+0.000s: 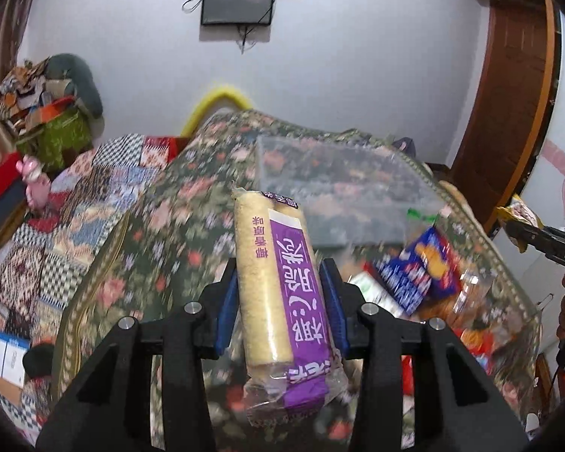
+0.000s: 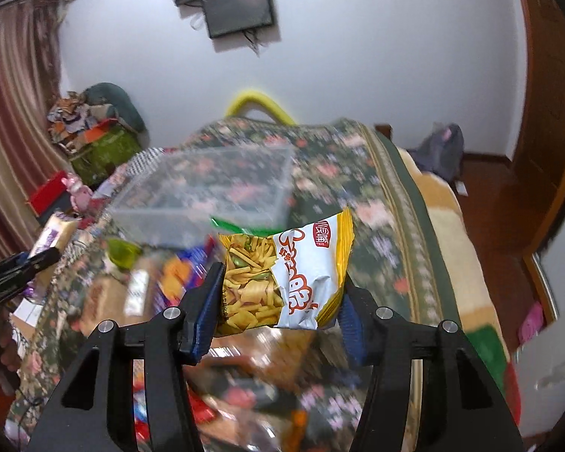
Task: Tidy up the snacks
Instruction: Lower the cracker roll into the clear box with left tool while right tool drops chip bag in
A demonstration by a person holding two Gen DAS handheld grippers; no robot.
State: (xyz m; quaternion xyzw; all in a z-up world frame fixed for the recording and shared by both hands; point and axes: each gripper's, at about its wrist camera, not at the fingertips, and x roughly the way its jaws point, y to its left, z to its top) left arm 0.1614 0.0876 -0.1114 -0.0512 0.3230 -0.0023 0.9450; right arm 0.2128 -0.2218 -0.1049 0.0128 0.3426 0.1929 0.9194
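Bed: your work surface is a bed under a floral cover (image 2: 358, 173), soft and uneven, so anything you set down near its edge could slide toward the floor.
Clear bin: the clear plastic bin (image 2: 214, 188) sits on the cover beyond both grippers, and looks empty as far as the blur lets you judge. It is light, so a snack or finger knocking its near wall could push or tip it.
Snack pile: the loose snacks (image 1: 418, 275) lie on the cover just in front of the bin. Carry low over them and you risk dragging packets off.
Chip bag: your right gripper (image 2: 278, 301) is clamped on the yellow and white chip bag (image 2: 286, 278), the pads denting its sides. It is puffy and slick, so it could squirt out, or the chips inside crush if you squeeze harder.
Wafer pack: your left gripper (image 1: 282, 301) is closed tight on the purple-labelled wafer pack (image 1: 282, 278), held near its middle with both ends overhanging. The long end could catch the bin rim and twist in the pads.
Spacing: both loads head for one bin, so they may collide at its mouth.
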